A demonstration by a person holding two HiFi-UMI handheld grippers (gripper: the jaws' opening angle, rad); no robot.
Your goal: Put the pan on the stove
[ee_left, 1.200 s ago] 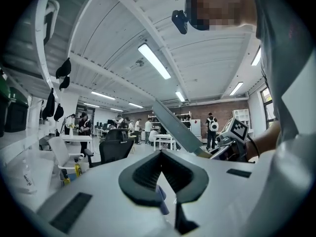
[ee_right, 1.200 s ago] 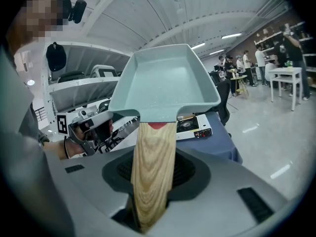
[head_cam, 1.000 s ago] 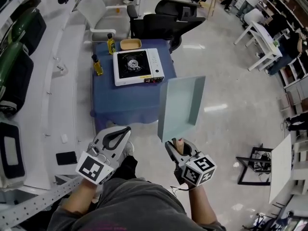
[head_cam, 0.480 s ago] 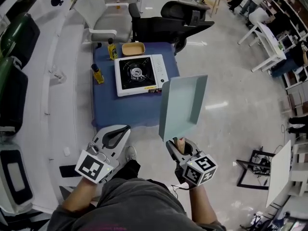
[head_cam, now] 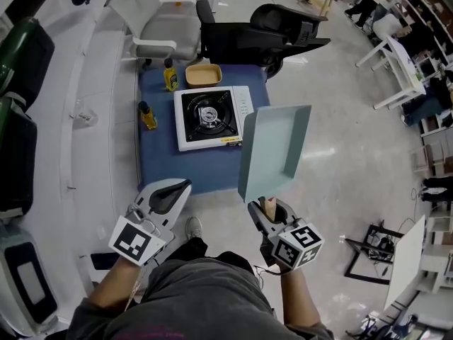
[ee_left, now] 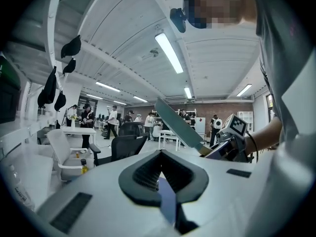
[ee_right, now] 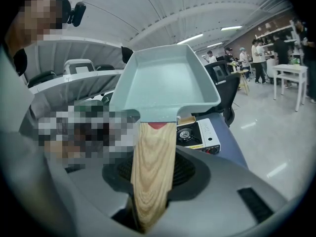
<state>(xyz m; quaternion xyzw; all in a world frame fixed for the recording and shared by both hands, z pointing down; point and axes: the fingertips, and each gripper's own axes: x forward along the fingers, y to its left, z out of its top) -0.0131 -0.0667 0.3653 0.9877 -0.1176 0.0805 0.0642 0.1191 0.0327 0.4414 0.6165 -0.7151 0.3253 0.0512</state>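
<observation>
Head view: The pale grey-green rectangular pan with a light wooden handle point(head_cam: 274, 151) is held in the air by the right gripper point(head_cam: 266, 211). Its jaws are clamped on the handle, and the pan tilts up and away from the person. The pan's far corner overlaps the edge of the low table draped in blue cloth point(head_cam: 166, 165). On that table sits the white portable gas stove with a black burner top point(head_cam: 245, 105), its burner bare. Two yellow bottles with dark caps point(head_cam: 147, 115) stand left of the stove. A shallow tan tray point(head_cam: 203, 74) lies just behind it. The left gripper point(head_cam: 170, 195) hangs low near the person's knee, jaws closed together on nothing.

Left gripper view: The left gripper point(ee_left: 160, 174) points across the room, its dark-padded jaws drawn together and empty. The pan point(ee_left: 180, 125) shows edge-on to the right, leading down to the right gripper point(ee_left: 224, 144).

Right gripper view: The wooden handle point(ee_right: 153, 167) runs straight between the jaws of the right gripper point(ee_right: 150, 186), held fast. The pan point(ee_right: 165, 80) rises above it, open side facing the camera. The stove point(ee_right: 197, 135) shows below the pan's right corner, well apart from it.
</observation>
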